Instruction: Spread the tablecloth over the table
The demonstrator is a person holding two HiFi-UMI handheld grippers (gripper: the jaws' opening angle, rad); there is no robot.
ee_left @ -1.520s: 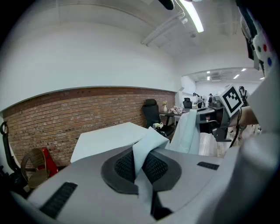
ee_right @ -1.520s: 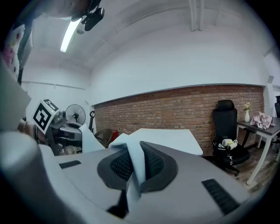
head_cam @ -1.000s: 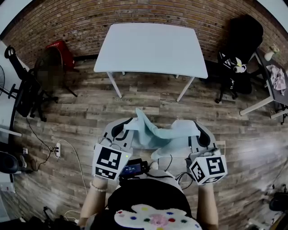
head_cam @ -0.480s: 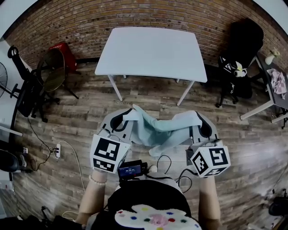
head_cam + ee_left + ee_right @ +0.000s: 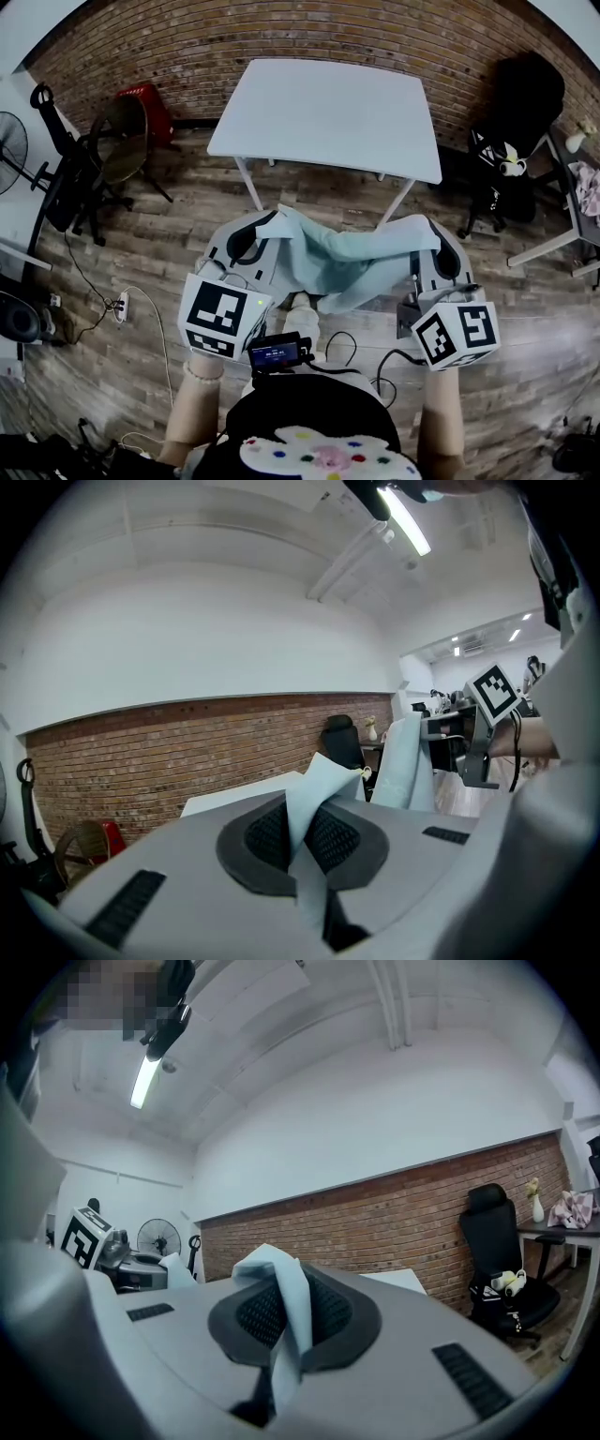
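A pale blue tablecloth [image 5: 349, 261] hangs bunched between my two grippers, in front of the white table [image 5: 328, 112], which stands bare by the brick wall. In the head view my left gripper [image 5: 270, 228] holds the cloth's left corner and my right gripper [image 5: 434, 236] holds its right end. The left gripper view has the jaws [image 5: 302, 834] shut with a fold of the tablecloth [image 5: 314, 785] sticking out between the pads. In the right gripper view those jaws [image 5: 284, 1314] are likewise shut on a fold of the tablecloth [image 5: 272, 1274].
A red stool [image 5: 150, 101] and a brown chair [image 5: 117, 155] stand left of the table. A black office chair [image 5: 520, 103] and a desk [image 5: 572, 202] stand on the right. A fan [image 5: 14, 164] is at far left, with a power strip [image 5: 120, 305] and cables on the wooden floor.
Both grippers have risen and moved towards the table with the cloth in them. They stand farther apart, so the cloth is drawn out wider between them.
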